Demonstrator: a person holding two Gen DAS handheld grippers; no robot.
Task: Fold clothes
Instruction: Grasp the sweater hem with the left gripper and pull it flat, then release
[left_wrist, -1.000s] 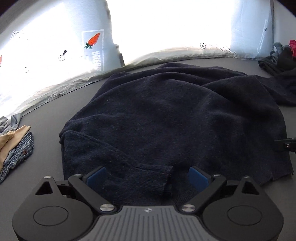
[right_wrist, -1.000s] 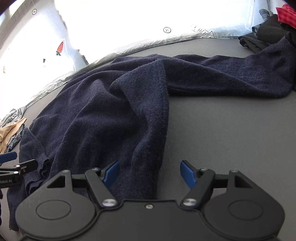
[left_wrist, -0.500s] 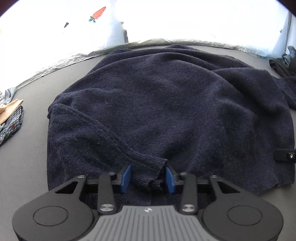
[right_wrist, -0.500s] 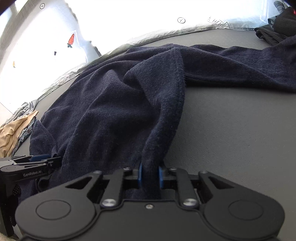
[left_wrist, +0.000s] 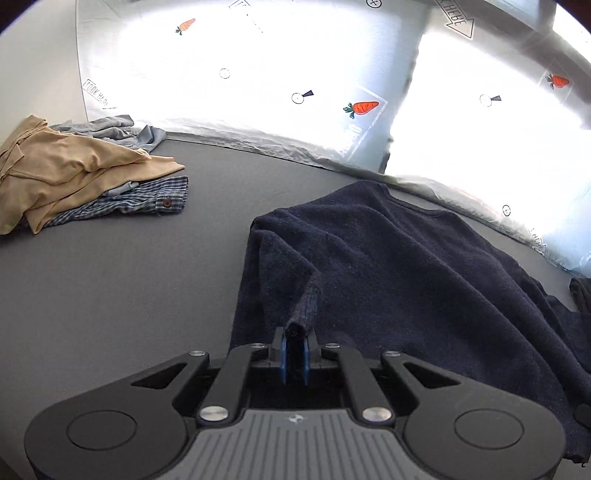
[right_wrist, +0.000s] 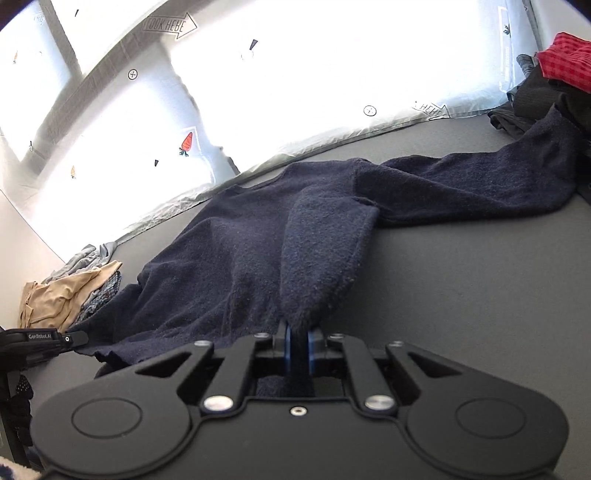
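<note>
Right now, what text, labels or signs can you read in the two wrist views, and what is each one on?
"LOOK HERE", in an arrow outline, on the white backdrop sheet.
"GenRobot.AI", on the body of the left gripper, seen at the right wrist view's left edge.
"HERE", part of another arrow, low on the sheet.
Vertical print beside the carrot picture: too blurred to read.

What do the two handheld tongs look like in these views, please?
Both are alike: the left tongs and right tongs have matte black linkage arms with silver pivot bolts, round discs on the outer lobes and blue pads. The left body has a ribbed grey panel; seen from the right camera, it bears white "GenRobot.AI" lettering.
</note>
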